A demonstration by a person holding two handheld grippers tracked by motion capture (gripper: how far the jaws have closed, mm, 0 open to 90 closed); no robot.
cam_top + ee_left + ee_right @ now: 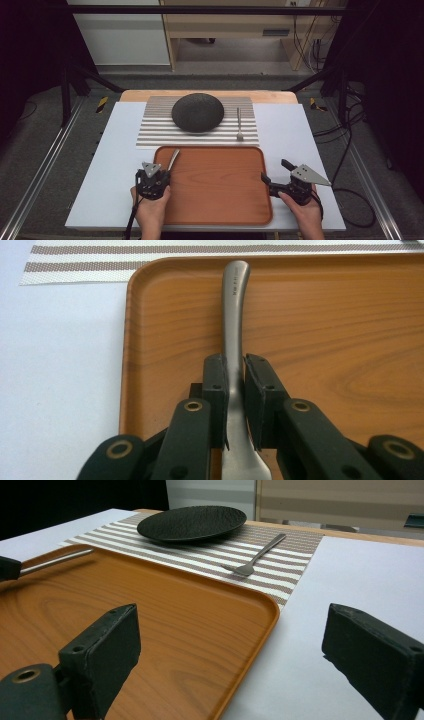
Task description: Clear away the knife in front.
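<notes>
A silver utensil (234,315) is clamped by its handle in my left gripper (235,365), just above the left part of the wooden tray (325,340). The handle's tip points away from me and its working end is hidden under the jaws. From above, the left gripper (166,172) sits at the tray's (220,210) left edge with the utensil (173,157) sticking out toward the mat. My right gripper (274,170) stands open at the tray's right edge, nothing between its jaws. In the right gripper view it (230,645) straddles the tray's rim (260,605).
A dark round plate (197,112) rests on a striped placemat (155,132) behind the tray, with a fork (239,124) to its right. In the right gripper view the plate (192,522) and fork (257,555) lie ahead. White board (300,130) covers the table.
</notes>
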